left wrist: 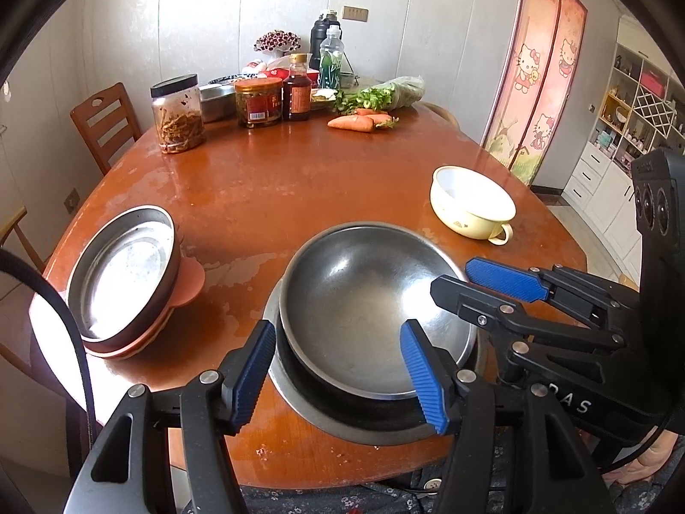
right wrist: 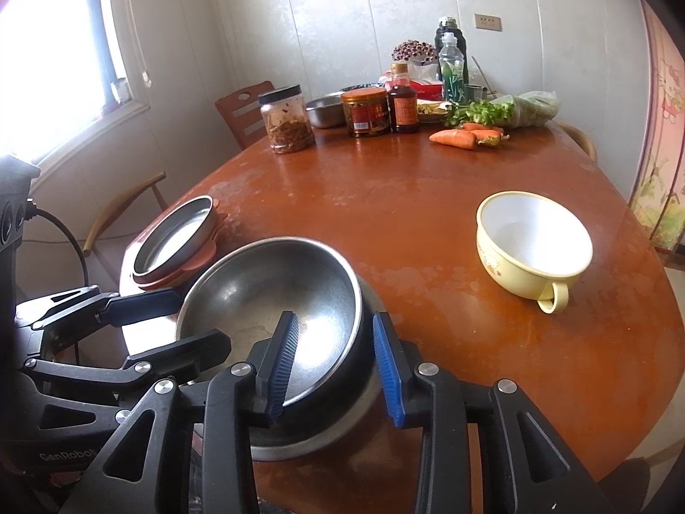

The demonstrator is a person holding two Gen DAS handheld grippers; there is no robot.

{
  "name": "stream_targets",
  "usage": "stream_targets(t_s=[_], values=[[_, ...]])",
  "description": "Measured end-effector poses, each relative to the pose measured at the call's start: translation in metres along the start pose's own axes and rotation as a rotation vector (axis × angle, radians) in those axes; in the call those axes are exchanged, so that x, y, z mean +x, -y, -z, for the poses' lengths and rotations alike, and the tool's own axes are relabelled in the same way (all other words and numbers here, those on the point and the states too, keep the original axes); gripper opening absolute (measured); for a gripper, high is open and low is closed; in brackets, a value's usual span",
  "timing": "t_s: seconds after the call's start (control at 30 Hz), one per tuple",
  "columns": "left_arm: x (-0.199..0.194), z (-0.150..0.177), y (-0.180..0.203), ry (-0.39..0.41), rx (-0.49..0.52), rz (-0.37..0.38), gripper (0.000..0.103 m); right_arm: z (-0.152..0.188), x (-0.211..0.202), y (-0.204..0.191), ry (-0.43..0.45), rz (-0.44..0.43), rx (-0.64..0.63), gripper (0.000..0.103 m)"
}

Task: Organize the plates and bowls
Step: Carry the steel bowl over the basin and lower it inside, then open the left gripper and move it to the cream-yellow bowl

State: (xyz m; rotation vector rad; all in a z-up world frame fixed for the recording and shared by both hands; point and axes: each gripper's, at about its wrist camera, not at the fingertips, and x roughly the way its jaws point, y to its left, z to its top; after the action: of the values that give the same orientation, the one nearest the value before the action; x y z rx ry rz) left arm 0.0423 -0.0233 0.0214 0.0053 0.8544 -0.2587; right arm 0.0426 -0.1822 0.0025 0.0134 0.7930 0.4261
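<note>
Lower steel dish (left wrist: 376, 434) mostly hidden under the steel bowl (left wrist: 364, 300), only its rim shows; pink plates (left wrist: 192, 285) under the steel plate (left wrist: 124, 274) show as edges only. Labels on jar (left wrist: 258, 105) & sauce bottle (left wrist: 296, 98) too small to read; items behind them overlap, can't tell apart. Table (left wrist: 299, 197) near edge cut off by frame bottom

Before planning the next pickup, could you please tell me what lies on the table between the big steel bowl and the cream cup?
Only bare tabletop separates the steel bowl from the cream cup; both wrist views show it.
</note>
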Motion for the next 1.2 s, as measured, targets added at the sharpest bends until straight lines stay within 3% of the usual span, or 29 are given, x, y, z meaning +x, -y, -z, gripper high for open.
stream_targets(t_s=[0.63,1.2], values=[[-0.001,-0.012,0.024,0.008,0.038,-0.01,0.062,-0.003,-0.029,0.025,0.066,-0.001,0.047,0.052],[0.03,-0.046,0.059,-0.001,0.121,0.021,0.062,-0.011,-0.034,0.074,0.102,0.042,0.122,0.054]])
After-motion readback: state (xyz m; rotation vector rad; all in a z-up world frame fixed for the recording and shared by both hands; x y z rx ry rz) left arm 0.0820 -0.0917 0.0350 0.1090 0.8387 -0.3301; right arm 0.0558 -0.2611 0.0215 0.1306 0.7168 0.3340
